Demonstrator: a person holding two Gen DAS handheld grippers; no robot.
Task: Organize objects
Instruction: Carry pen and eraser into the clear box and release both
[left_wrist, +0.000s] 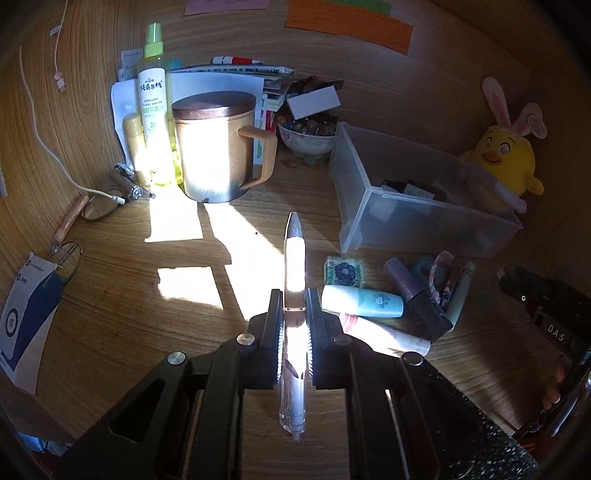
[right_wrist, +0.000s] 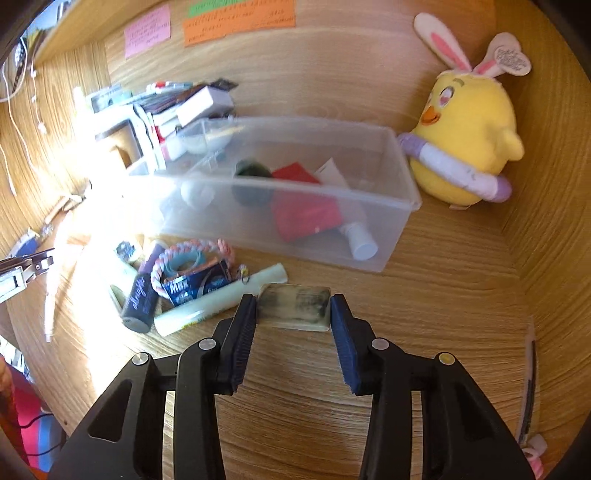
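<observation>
My left gripper is shut on a white pen that points forward over the wooden desk, lit by sun. My right gripper is shut on a smudged white eraser, held just above the desk. A clear plastic bin lies ahead of both, holding a red box, a dark round thing and a white tube. A pile of small items lies in front of the bin: tubes, a braided band, a tape roll, a blue packet.
A brown lidded mug, a green spray bottle and a bowl of beads stand at the back left. A yellow plush chick leans in the right corner. Papers, books and a white cable crowd the far left.
</observation>
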